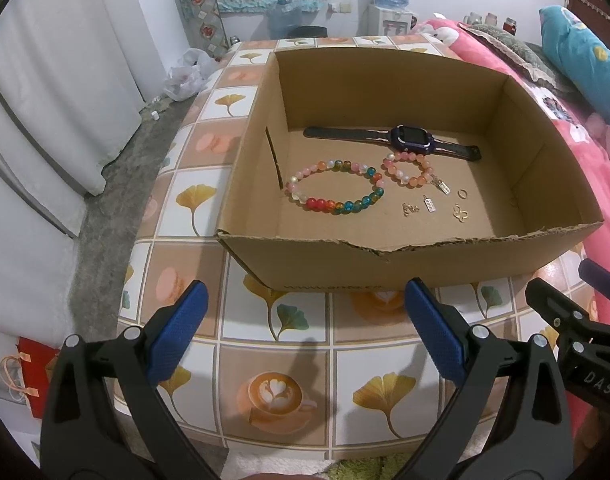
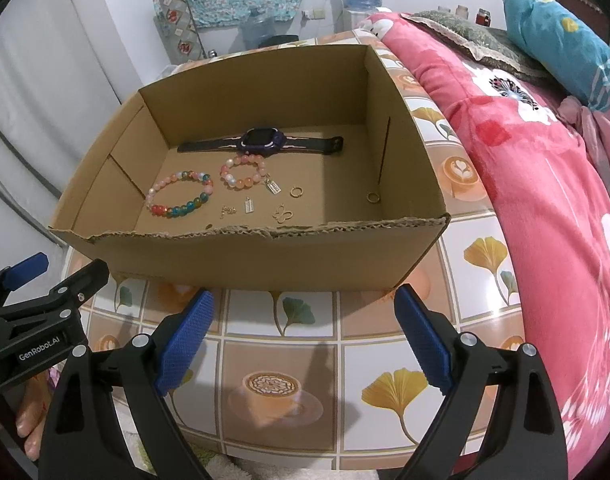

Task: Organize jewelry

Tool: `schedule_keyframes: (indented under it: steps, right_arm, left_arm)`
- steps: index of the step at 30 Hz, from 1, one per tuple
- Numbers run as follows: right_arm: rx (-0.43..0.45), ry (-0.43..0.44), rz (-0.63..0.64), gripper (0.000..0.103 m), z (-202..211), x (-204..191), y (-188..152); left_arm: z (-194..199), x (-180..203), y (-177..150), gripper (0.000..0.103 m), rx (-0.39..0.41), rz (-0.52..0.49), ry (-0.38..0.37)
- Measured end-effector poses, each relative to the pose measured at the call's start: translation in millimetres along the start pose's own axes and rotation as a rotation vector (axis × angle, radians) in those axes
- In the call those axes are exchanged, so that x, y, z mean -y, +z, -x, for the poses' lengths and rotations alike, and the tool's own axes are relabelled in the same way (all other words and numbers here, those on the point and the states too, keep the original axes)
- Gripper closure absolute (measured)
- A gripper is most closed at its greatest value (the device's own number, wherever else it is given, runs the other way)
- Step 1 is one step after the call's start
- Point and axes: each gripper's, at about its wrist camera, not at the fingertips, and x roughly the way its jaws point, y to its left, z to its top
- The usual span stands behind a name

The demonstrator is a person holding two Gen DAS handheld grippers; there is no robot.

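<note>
An open cardboard box [image 1: 385,264] [image 2: 265,264] stands on the patterned table. Inside lie a dark purple watch [image 1: 411,140] [image 2: 265,142], a multicoloured bead bracelet [image 1: 337,204] [image 2: 181,210], a smaller pink bead bracelet [image 1: 409,180] [image 2: 241,182] with a tag charm, small gold rings [image 1: 462,193] [image 2: 296,191] [image 2: 372,197], a butterfly charm [image 1: 460,213] [image 2: 281,214] and little silver charms [image 1: 429,204] [image 2: 248,205]. My left gripper [image 1: 305,300] hovers open in front of the box. My right gripper [image 2: 303,304] is open too, beside it, holding nothing.
The table carries a tiled cloth [image 1: 273,360] with ginkgo leaves and coffee cups. A pink floral blanket [image 2: 545,200] and a blue pillow [image 2: 557,40] lie at the right. White panels [image 1: 45,100] and grey floor sit left. A water dispenser [image 1: 391,4] stands behind.
</note>
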Motion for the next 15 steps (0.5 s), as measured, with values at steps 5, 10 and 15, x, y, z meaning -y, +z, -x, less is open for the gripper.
schedule_keyframes:
  steps: [5, 10, 15]
  right_arm:
    - [-0.001, 0.001, 0.001, 0.014, -0.7, 0.4, 0.4]
    - [-0.001, 0.003, 0.002, 0.014, -0.8, 0.8, 0.6]
    - [-0.007, 0.004, 0.002, 0.014, -1.4, 1.2, 0.2]
  left_arm:
    - [-0.4, 0.4, 0.1, 0.008, 0.000, 0.000, -0.001]
    - [-1.3, 0.2, 0.1, 0.008, -0.005, 0.001, -0.005]
    - [-2.6, 0.0, 0.1, 0.008, -0.010, -0.001, -0.010]
